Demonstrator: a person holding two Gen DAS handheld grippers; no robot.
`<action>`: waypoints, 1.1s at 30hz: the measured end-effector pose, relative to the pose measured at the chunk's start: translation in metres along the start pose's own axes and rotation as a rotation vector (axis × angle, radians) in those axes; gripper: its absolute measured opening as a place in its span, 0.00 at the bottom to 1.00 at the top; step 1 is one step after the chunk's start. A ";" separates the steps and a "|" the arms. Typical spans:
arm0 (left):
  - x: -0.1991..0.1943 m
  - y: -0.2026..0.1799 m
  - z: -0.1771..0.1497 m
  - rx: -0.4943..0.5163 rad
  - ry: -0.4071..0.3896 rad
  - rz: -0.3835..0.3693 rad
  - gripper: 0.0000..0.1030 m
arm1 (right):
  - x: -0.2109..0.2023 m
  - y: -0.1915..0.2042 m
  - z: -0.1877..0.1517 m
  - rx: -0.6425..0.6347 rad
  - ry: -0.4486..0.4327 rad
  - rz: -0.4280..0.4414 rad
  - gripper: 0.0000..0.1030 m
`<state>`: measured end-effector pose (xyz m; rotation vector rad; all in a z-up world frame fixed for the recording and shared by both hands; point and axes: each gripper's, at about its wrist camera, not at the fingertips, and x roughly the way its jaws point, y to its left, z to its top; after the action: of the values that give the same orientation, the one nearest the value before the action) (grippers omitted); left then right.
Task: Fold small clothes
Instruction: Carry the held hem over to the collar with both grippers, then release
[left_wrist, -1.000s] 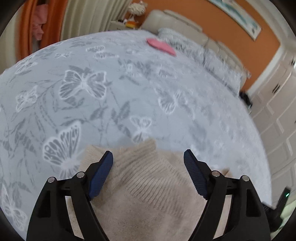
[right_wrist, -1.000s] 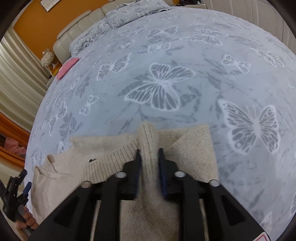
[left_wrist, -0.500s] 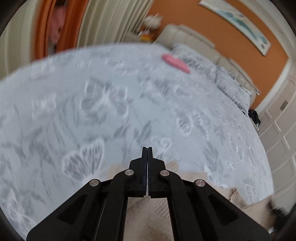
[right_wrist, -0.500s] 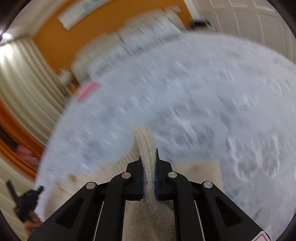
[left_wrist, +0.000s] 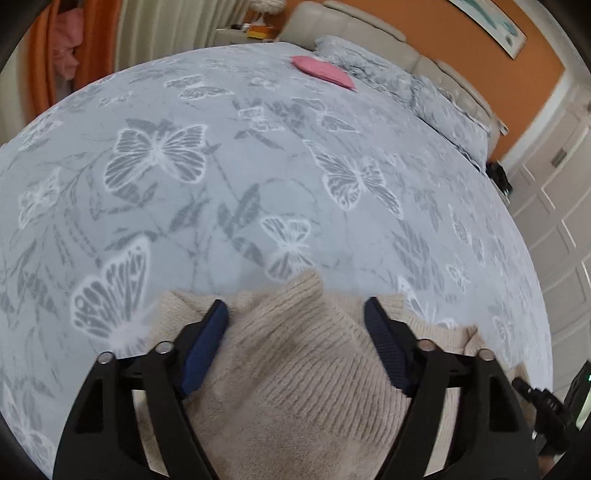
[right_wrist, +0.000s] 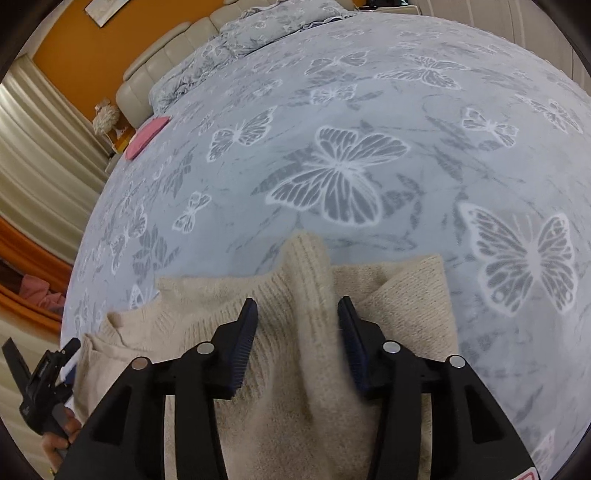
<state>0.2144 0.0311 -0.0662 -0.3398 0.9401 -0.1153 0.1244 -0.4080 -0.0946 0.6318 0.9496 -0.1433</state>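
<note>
sweater (left_wrist: 306, 369): beige knit, on the bed (left_wrist: 221, 184), near edge, far from the pink item (left_wrist: 325, 72)
my left gripper (left_wrist: 295, 325): jaws just opened, astride sweater's ribbed fold, no grip
my right gripper (right_wrist: 297, 325): jaws just opened, raised ridge between, pads clear

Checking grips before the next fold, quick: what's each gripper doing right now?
Left gripper: open, jaws just opened, straddling the beige sweater, not pinching.
Right gripper: open, just released the sweater's raised fold.
</note>
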 end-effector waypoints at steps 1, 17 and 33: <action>-0.001 -0.002 0.000 0.018 -0.001 -0.001 0.58 | 0.001 0.000 0.000 0.000 0.002 0.000 0.46; -0.029 0.014 0.010 -0.003 -0.185 0.123 0.01 | -0.019 0.001 0.007 -0.007 -0.112 0.073 0.08; -0.008 -0.007 -0.006 0.033 -0.030 0.097 0.84 | -0.011 0.098 -0.033 -0.327 0.067 0.166 0.50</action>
<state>0.2052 0.0255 -0.0609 -0.2646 0.9225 -0.0369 0.1316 -0.3112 -0.0565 0.4116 0.9546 0.1794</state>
